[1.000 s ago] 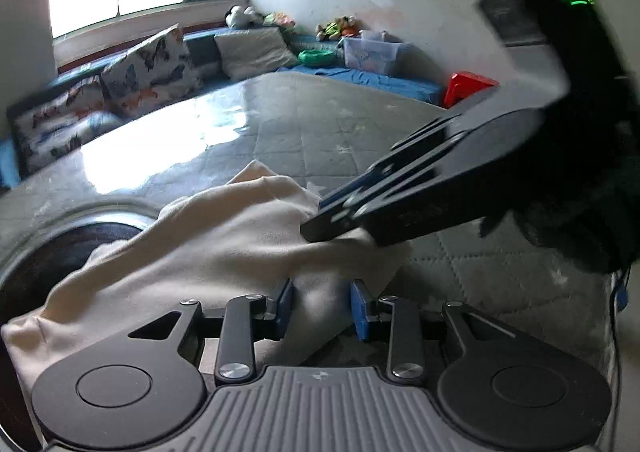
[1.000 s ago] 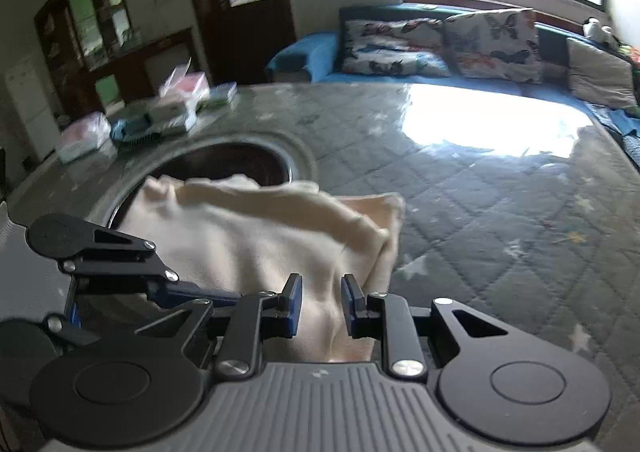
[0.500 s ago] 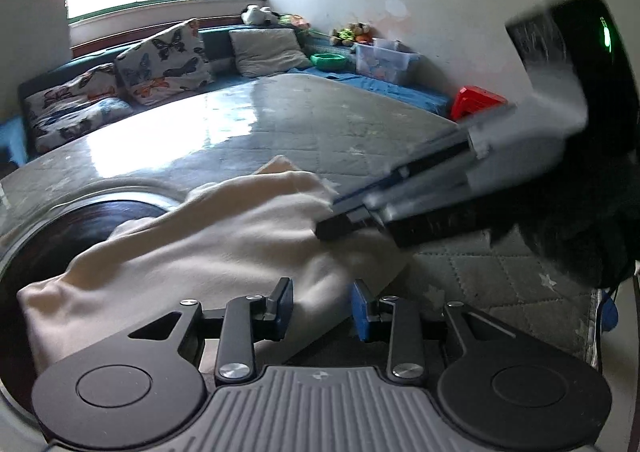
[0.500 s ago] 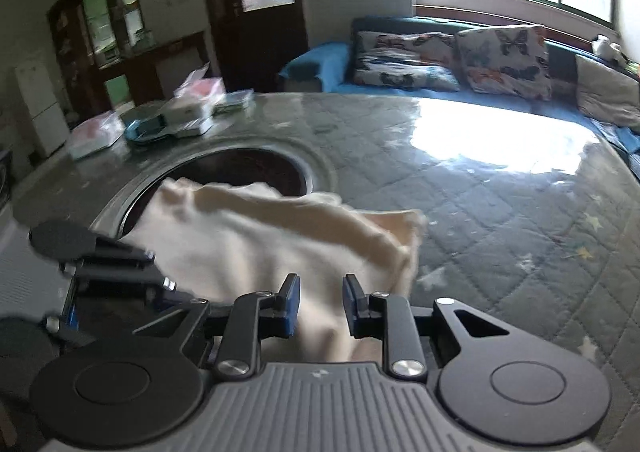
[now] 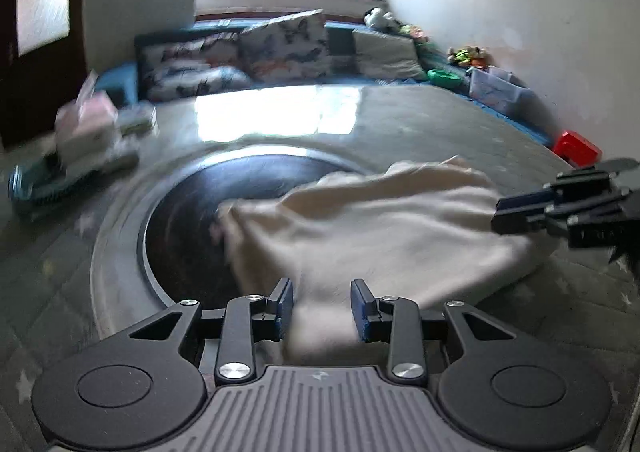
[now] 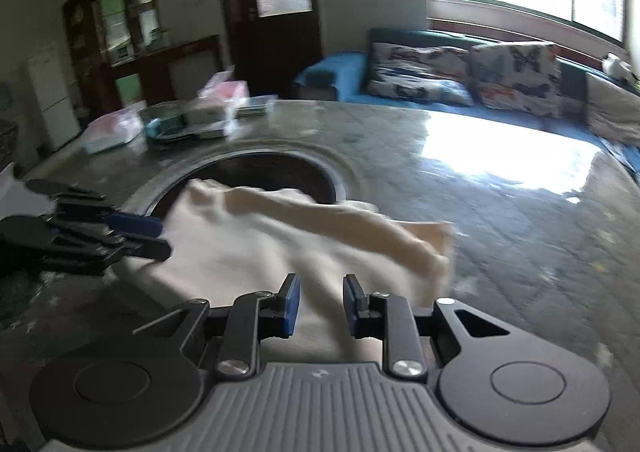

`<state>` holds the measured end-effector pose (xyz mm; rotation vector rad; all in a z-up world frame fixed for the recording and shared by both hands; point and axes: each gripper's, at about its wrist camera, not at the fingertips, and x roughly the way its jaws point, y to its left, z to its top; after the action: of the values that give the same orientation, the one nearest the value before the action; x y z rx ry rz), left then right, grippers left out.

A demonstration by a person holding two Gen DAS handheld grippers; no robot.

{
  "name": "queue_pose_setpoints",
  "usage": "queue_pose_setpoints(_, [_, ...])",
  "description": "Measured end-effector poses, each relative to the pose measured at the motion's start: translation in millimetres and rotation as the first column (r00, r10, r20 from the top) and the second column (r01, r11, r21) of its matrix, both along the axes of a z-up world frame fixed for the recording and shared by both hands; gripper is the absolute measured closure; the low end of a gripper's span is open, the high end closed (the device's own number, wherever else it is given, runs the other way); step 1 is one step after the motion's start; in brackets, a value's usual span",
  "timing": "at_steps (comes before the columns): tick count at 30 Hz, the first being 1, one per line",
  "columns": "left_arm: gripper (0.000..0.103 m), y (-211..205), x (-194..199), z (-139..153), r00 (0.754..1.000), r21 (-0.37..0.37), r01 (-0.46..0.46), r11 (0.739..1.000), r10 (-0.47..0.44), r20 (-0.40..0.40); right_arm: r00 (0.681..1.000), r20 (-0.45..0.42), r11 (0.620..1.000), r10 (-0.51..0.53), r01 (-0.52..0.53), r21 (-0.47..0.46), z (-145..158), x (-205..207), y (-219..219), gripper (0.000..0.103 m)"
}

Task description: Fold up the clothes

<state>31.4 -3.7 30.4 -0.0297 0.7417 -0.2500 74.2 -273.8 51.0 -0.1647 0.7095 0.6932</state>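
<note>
A cream cloth [image 5: 380,220] lies rumpled on the grey quilted round table [image 5: 420,120], its far end over the dark round recess [image 5: 188,220]. My left gripper [image 5: 321,308] hovers over the cloth's near edge. Its jaws stand a little apart, with cloth showing below the gap and no pad pressing on it. In the right wrist view the cloth [image 6: 260,244] has a raised ridge, and my right gripper [image 6: 319,304] sits narrowly open above its near edge. Each gripper shows in the other's view: the right gripper [image 5: 498,214] by the cloth's right side, the left gripper [image 6: 160,238] by its left side.
Packets and boxes [image 6: 216,108] are stacked on the far left part of the table, beyond the recess [image 6: 280,172]. A blue sofa with patterned cushions [image 5: 280,48] runs behind the table. A red object [image 5: 576,148] sits off the table's right edge.
The left gripper has swung along the cloth's near edge, away from the right gripper, which now shows smaller at the view's right edge. The cloth has gained a ridge. Both jaw gaps look unchanged.
</note>
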Motion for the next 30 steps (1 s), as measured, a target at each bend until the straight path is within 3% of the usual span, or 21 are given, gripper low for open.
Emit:
queue_pose_setpoints(5, [0.069,7.4,-8.4,-4.1,1.0,-0.039,0.006,0.999,-0.007,-0.018,0.997,-0.047,0.998,0.06,-0.061,-0.022,-20.3,-4.1,26.8,0.078])
queue_pose_setpoints(15, [0.069,9.5,-32.4,-2.0,0.998,-0.06,0.04,0.997,-0.043,-0.047,0.992,-0.053,0.993,0.113,-0.114,-0.016,-20.4,-34.9,17.8,0.078])
queue_pose_setpoints(24, [0.069,8.4,-57.4,5.3,0.995,-0.037,0.07,0.997,-0.072,-0.062,0.99,-0.08,0.993,0.116,-0.113,0.035,-13.4,-73.7,-4.7,0.078])
queue_pose_setpoints(30, [0.068,3.6,-57.7,29.8,0.996,-0.016,0.082,0.997,-0.082,0.022,0.999,-0.052,0.998,0.012,-0.009,0.058,-1.2,-70.3,-25.0,0.077])
